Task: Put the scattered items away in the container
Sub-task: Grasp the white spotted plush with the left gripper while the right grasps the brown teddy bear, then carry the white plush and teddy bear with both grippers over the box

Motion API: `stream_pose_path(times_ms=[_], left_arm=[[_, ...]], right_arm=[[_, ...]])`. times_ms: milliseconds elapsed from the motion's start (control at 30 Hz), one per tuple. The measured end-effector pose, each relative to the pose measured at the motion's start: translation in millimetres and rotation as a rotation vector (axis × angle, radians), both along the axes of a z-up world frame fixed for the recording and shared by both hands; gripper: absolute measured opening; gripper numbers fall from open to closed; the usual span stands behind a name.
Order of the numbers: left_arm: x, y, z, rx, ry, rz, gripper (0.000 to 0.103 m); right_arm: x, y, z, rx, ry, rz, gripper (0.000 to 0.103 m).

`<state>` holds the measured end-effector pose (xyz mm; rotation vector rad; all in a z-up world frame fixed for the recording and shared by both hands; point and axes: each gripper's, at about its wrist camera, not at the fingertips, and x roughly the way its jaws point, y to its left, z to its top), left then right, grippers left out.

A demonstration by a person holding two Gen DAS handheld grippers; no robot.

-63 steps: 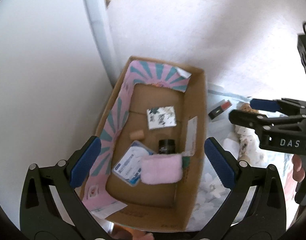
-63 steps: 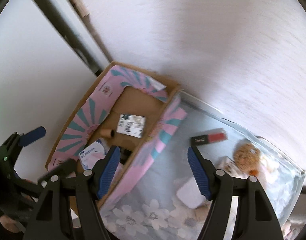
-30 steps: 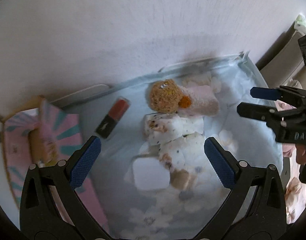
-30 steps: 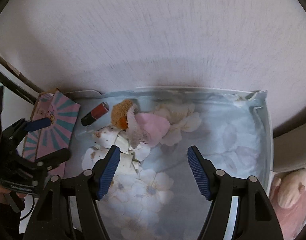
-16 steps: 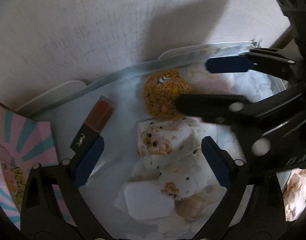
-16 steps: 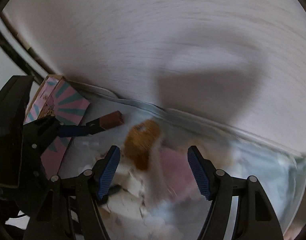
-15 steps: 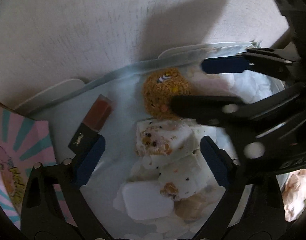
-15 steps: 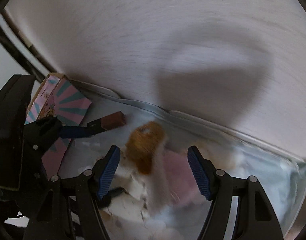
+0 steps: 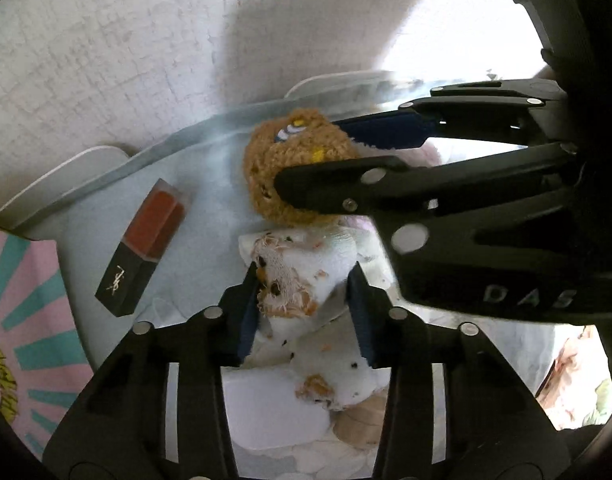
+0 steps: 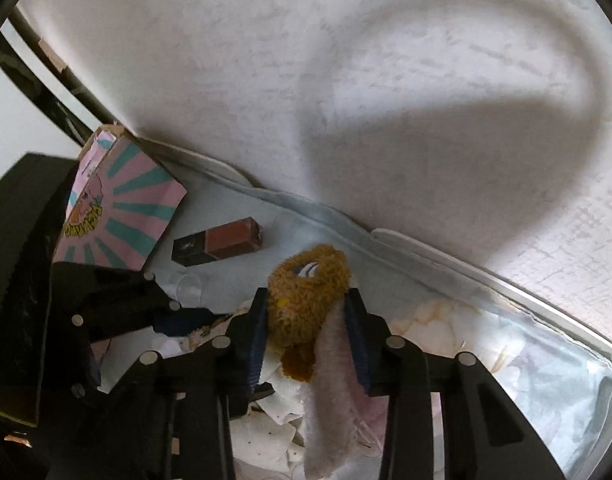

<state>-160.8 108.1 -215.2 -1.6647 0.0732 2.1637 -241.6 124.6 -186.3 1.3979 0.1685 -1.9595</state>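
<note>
- Far left of the brown plush toy, the pink-and-teal flap of the cardboard box that serves as the container edges into view, on the bench beside a pale floral tray.
- Between box and toy lies a lipstick case, black with a red-brown end; it looks hard, smooth and light, best taken across its narrow sides.
- Just below the toy, the left tongs have just been closing and are now clenched on a speckled white cloth. It looks soft and very light and bunches between the pads, so trailing folds may drag.
- The toy sits at the back of the tray. The right tongs have just been closing and now squeeze its fuzzy body on both sides, a pale pink fleece piece hanging beside it. It seems squashy and light; hold it mid-body.
- The two tongs crowd each other; lifting together risks tangling cloth and toy.
</note>
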Motion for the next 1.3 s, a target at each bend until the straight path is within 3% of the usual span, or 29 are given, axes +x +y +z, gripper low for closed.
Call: stream_pose_path(times_ms=[367, 667, 933, 1100, 1300], left_arm=[[12, -12, 46, 0.019, 0.077, 0.034, 0.030], [38, -44, 108, 0.040, 0.153, 0.120, 0.030], [66, -112, 148, 0.031, 0.217, 0.267, 0.030], [86, -167, 165, 0.005, 0.250, 0.382, 0.030], [116, -222, 164, -0.012, 0.255, 0.507, 0.031]], right_arm=[[-1, 14, 37, -0.089, 0.029, -0.070, 0.032], [10, 17, 114, -0.163, 0.101, -0.067, 0.032], [31, -34, 165, -0.161, 0.176, 0.045, 0.032], [44, -80, 181, -0.161, 0.196, 0.122, 0.032], [60, -142, 187, -0.158, 0.196, 0.218, 0.032]])
